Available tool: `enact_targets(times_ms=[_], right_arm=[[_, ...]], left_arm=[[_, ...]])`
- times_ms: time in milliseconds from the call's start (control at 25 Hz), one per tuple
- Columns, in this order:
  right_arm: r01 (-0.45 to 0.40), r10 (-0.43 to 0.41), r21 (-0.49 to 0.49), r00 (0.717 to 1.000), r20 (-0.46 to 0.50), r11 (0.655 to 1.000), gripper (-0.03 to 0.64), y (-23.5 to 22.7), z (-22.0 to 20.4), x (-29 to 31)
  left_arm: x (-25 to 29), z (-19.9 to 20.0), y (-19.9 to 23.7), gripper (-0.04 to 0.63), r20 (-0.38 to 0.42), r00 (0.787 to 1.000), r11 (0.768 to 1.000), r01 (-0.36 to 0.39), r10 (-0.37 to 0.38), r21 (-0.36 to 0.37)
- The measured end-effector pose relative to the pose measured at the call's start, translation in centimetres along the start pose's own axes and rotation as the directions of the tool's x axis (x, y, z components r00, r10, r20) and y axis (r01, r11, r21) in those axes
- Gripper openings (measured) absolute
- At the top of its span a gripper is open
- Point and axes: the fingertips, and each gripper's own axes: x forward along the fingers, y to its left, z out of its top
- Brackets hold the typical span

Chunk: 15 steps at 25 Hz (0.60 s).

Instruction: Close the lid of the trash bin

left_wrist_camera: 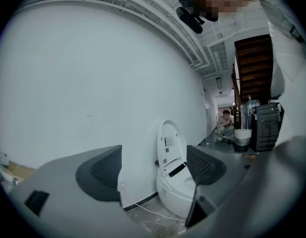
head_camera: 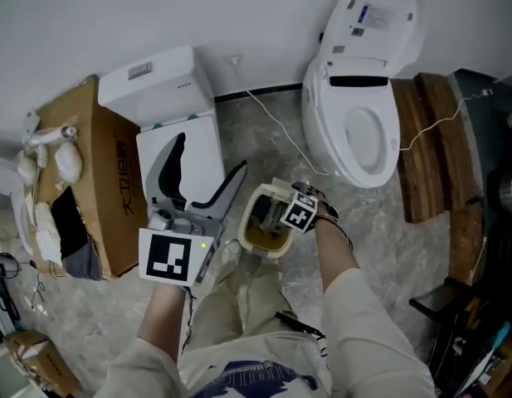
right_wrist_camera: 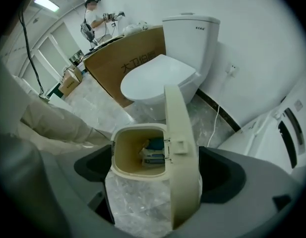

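A beige trash bin (head_camera: 257, 232) stands on the marble floor in front of my legs. Its hinged lid (right_wrist_camera: 181, 152) is raised upright at the right side of the opening (right_wrist_camera: 135, 155). A blue and white packet (right_wrist_camera: 153, 151) lies inside. My right gripper (right_wrist_camera: 157, 172) points steeply down over the bin, open, with the rim and the upright lid between its jaws; I see no pad pressing. Its marker cube (head_camera: 299, 215) hovers at the bin's right edge. My left gripper (left_wrist_camera: 155, 167) is held level to the left, open and empty.
A white toilet with its seat cover up (head_camera: 359, 123) stands at the far right, a second closed toilet (head_camera: 156, 89) at the far left beside a cardboard carton (head_camera: 102, 181). A white cable (head_camera: 280, 131) trails over the floor. Wooden planks (head_camera: 430, 139) lie at right.
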Motion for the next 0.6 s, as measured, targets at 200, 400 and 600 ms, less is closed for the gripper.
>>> enact_targets(times_ms=[200, 400, 600], right_arm=[[-0.03, 0.03, 0.004, 1.0, 0.009, 1.0, 0.554, 2.1, -0.2, 1.2], [-0.068, 0.068, 0.012, 0.997, 0.022, 0.998, 0.554, 5.9, -0.3, 1.6], [-0.121, 0.121, -0.016, 0.993, 0.01, 0.992, 0.554, 11.1, -1.2, 3.0]], left_arm=[[-0.2, -1.5, -0.1, 0.403, -0.031, 1.0, 1.0, -0.002, 0.002, 0.0], [-0.5, -1.6, 0.1, 0.403, -0.042, 0.999, 1.0, -0.009, 0.01, 0.014], [-0.9, -1.6, -0.7, 0.403, -0.044, 0.999, 1.0, 0.007, -0.007, 0.005]])
